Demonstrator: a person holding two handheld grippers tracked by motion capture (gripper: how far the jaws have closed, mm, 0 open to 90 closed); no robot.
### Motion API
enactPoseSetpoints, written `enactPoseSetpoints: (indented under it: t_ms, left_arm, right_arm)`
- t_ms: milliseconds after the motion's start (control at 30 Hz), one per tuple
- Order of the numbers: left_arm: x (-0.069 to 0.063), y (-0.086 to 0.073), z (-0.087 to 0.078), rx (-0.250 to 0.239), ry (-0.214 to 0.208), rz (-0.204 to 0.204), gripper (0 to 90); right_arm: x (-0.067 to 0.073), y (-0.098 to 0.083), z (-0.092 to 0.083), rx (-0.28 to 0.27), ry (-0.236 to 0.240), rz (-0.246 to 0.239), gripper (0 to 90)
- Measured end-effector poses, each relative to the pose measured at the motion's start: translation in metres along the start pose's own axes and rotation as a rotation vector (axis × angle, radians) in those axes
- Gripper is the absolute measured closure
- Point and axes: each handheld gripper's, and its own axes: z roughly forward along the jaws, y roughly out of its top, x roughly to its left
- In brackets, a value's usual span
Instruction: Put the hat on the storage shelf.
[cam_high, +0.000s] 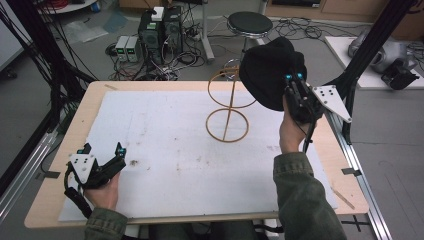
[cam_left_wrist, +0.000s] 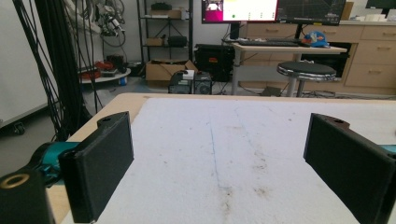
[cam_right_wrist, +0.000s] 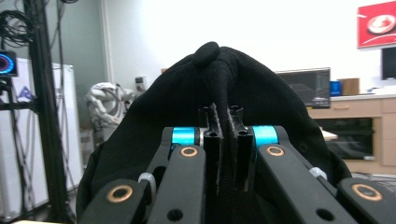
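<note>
A black cap (cam_high: 267, 70) hangs in the air above the table's far right part, with my right gripper (cam_high: 294, 80) shut on its fabric. In the right gripper view the cap (cam_right_wrist: 261, 102) bulges over the pinched jaws of that gripper (cam_right_wrist: 223, 122). A wooden wire stand (cam_high: 228, 105) with two rings on an upright rod sits on the white mat, just left of the cap. My left gripper (cam_high: 102, 149) rests open near the table's front left; its jaws stand wide apart over bare mat in the left gripper view (cam_left_wrist: 224, 158).
The white mat (cam_high: 175, 150) covers most of the wooden table (cam_high: 60, 145). Black frame posts stand at the left and right sides. Behind the table are a stool (cam_high: 249, 22), computer boxes and cables on the floor.
</note>
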Motion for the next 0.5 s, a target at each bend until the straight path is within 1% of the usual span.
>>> enactPoseSetpoints:
  t_ms: [100, 200, 300, 367, 400, 467, 500]
  left_arm:
    - [0.001, 0.000, 0.000, 0.003, 0.000, -0.004, 8.6]
    - [0.003, -0.001, -0.001, 0.003, 0.000, -0.004, 8.6]
    - [0.004, -0.001, -0.002, 0.001, 0.001, -0.008, 8.6]
    - [0.005, -0.001, -0.002, 0.003, 0.001, -0.007, 8.8]
    - [0.005, -0.001, -0.002, 0.004, 0.001, -0.007, 8.8]
    - [0.005, -0.002, -0.002, 0.006, -0.001, -0.005, 8.8]
    - [0.005, -0.002, -0.002, 0.009, -0.002, -0.002, 8.8]
  right_arm:
    - [0.007, 0.006, 0.010, 0.010, 0.023, -0.007, 87.3]
    - [0.013, 0.010, 0.021, 0.023, 0.047, 0.018, 87.3]
    - [0.018, 0.011, 0.030, 0.032, 0.062, 0.021, 87.3]
    - [0.024, 0.011, 0.039, 0.060, 0.087, 0.025, 87.3]
    - [0.026, 0.011, 0.043, 0.065, 0.097, 0.025, 87.3]
    - [0.032, 0.010, 0.050, 0.081, 0.103, 0.017, 87.3]
    - [0.035, 0.009, 0.053, 0.090, 0.106, 0.001, 87.3]
